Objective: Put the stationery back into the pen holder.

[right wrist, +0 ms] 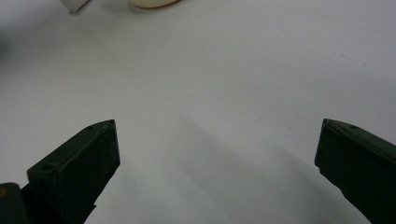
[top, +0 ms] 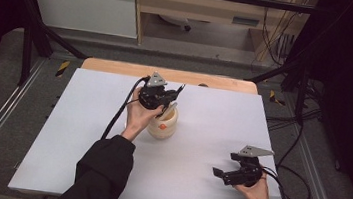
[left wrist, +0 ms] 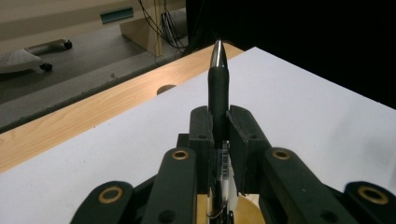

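Risk lies with your left claw (left wrist: 219, 122), clenched on a black pen (left wrist: 218, 81) over the cream cup (top: 163, 123) on the tabletop (top: 60, 131): descend off-centre and the pen strikes the rim, tipping the cup, while your right claw (right wrist: 217, 154) rests released, well apart.

Black sleeves, black claws with brass-ringed screw holes, grey three-cornered plates, black cables.
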`<state>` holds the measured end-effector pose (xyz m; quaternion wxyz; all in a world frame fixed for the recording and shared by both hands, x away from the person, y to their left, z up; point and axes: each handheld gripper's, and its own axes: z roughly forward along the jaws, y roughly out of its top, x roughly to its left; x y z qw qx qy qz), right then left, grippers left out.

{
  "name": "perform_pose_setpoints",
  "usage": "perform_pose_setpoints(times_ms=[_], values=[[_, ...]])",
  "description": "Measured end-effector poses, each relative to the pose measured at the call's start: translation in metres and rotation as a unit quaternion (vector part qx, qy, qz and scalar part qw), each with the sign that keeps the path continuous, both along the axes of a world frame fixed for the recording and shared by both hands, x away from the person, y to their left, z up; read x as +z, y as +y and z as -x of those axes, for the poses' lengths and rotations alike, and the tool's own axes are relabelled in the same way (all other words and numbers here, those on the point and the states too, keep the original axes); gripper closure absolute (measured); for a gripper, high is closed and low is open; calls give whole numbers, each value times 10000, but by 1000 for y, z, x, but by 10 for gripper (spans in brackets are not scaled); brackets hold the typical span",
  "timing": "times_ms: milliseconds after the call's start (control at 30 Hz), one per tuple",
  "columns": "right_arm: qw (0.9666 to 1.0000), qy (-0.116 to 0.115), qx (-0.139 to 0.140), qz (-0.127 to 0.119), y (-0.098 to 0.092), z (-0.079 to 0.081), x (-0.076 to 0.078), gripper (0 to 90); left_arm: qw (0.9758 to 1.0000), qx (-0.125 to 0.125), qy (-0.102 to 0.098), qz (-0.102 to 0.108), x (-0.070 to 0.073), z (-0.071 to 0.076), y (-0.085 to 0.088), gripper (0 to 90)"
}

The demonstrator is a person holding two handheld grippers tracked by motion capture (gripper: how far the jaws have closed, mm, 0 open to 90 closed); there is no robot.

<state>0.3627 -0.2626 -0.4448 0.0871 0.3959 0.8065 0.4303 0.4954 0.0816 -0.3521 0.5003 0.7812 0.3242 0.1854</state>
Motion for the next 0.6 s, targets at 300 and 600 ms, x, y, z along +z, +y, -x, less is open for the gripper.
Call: perform_pose_setpoints(times_ms=[300,600], values=[[10000,-1,3,12,0,0,0,7,9999,1,102,-40,-17,3,8,794],[10000,4,-5,20,0,0,0,7,9999,-3,168,-20,-24,5,14,793]])
